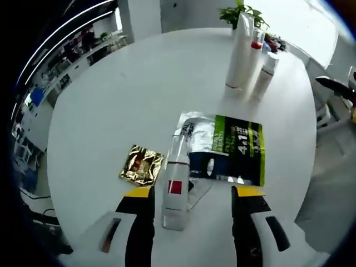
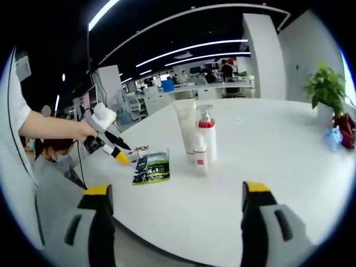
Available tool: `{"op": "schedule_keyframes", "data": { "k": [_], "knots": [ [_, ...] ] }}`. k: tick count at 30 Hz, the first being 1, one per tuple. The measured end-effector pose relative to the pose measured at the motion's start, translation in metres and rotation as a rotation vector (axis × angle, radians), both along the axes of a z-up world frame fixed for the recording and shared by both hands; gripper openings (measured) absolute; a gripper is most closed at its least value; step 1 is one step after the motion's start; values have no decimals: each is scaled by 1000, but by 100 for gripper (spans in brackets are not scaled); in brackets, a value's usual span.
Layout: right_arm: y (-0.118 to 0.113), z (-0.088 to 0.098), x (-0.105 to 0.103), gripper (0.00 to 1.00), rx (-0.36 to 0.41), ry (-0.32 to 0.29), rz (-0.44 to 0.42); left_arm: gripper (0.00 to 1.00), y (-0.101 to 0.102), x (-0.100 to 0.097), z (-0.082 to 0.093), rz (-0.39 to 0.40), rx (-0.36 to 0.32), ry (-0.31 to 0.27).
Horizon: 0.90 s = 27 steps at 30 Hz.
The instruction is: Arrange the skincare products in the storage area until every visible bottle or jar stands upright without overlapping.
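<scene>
Lying flat, a bottle (image 1: 173, 189) shows between left gripper (image 1: 193, 206) fingers.

Left gripper (image 1: 192, 208): two black jaws with yellow tips, rising from 6 o'clock of the left gripper view, each set in a white housing bearing a dark oblong slot. Right gripper (image 2: 175, 214): the same build in the right gripper view, black jaws capped yellow, grey-white housings with dark slots. At 9 o'clock there, the left gripper shows a white body and black, yellow-tipped jaws, beside a white short sleeve (image 2: 14, 117).
</scene>
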State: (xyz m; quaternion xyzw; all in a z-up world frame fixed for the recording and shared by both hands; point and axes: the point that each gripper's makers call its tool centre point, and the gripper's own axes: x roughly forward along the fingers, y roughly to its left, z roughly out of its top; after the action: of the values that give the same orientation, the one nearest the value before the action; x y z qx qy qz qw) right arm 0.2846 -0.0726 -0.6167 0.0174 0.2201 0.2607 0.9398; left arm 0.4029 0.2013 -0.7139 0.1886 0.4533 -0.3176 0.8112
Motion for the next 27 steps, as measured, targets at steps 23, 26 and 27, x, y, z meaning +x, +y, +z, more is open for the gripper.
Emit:
{"op": "schedule_keyframes", "data": {
  "k": [23,26,27],
  "knots": [
    [5,-9,-2,93,-76,19,33,18,5,15,-29,-87,146,116],
    [5,-9,-2,93,-74,23,33,18,5,13,-28,-76,140,123],
    [5,-9,-2,92,-75,23,33,17,5,13,-27,-76,137,123]
  ]
}}
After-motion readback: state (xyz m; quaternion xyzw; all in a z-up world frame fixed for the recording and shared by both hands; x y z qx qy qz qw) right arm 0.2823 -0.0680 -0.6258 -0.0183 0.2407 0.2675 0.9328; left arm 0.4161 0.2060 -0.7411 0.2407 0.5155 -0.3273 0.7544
